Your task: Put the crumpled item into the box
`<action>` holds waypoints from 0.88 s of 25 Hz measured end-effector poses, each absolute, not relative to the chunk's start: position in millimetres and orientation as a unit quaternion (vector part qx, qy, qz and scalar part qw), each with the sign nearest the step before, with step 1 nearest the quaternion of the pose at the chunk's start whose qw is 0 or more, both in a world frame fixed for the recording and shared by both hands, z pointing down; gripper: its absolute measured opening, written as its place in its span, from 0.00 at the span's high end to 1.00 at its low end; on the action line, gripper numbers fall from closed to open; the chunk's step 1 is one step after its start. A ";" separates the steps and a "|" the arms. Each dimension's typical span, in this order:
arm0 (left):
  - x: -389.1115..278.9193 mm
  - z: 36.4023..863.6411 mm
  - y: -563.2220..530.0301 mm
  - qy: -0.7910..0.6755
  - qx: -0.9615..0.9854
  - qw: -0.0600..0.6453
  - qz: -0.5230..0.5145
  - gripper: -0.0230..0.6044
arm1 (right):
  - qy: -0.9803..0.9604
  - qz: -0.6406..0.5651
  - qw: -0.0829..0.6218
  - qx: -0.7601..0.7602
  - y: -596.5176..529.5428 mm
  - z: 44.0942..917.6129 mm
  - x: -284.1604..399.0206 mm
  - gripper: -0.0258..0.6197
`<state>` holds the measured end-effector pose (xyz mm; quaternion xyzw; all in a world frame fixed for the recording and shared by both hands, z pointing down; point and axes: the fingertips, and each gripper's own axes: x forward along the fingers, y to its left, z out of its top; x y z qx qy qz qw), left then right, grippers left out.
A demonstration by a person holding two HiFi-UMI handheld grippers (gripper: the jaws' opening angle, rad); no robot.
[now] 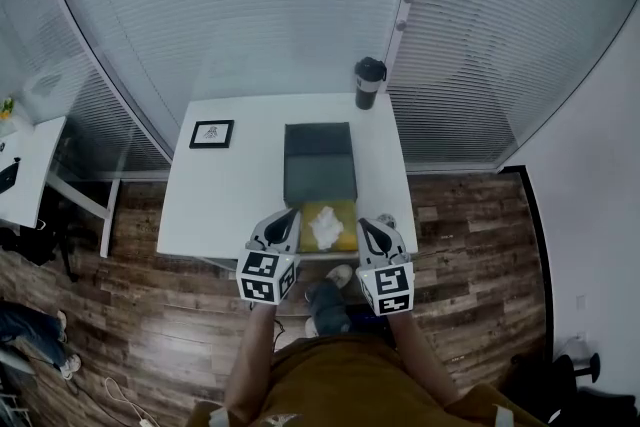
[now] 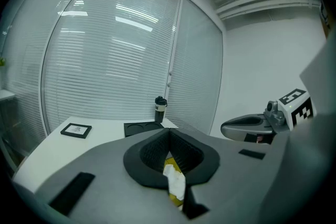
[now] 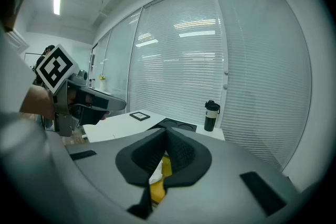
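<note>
The crumpled item [image 1: 325,228], white and paper-like, lies on a yellow pad [image 1: 345,213] at the near edge of the table [image 1: 230,200]; I cannot tell whether the pad has walls. The left gripper [image 1: 289,214] and the right gripper [image 1: 367,224] flank it closely; each has its tongs pressed together and carries nothing, the wad showing only below them. Just beyond sits the dark box [image 1: 318,163], flat, its top showing two round recesses; a mug [image 1: 369,83] stands well behind. To do the pick well, spread one pair of tongs first; descend over the wad's bulk; pinch high enough to miss the pad; squeeze gently, since it probably springs; the box may need opening.
</note>
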<state>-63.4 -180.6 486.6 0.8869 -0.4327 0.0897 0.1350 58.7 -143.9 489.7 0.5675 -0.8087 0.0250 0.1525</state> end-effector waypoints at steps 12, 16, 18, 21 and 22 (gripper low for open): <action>-61.1 492.9 -183.7 -0.426 0.889 0.139 0.095 0.93 | -0.804 0.030 0.154 0.573 -146.5 492.2 62.3 0.94; -59.7 494.0 -184.1 -0.424 0.890 0.139 0.097 0.93 | -0.804 0.031 0.154 0.574 -147.6 492.9 63.5 0.94; -58.1 492.9 -182.5 -0.422 0.891 0.137 0.097 0.93 | -0.804 0.031 0.154 0.574 -146.2 493.0 63.3 0.94; -56.6 492.5 -179.6 -0.420 0.892 0.135 0.098 0.93 | -0.804 0.031 0.155 0.573 -143.3 493.9 62.2 0.94; -56.7 492.8 -179.4 -0.419 0.892 0.135 0.098 0.93 | -0.804 0.031 0.155 0.573 -143.2 494.0 61.9 0.94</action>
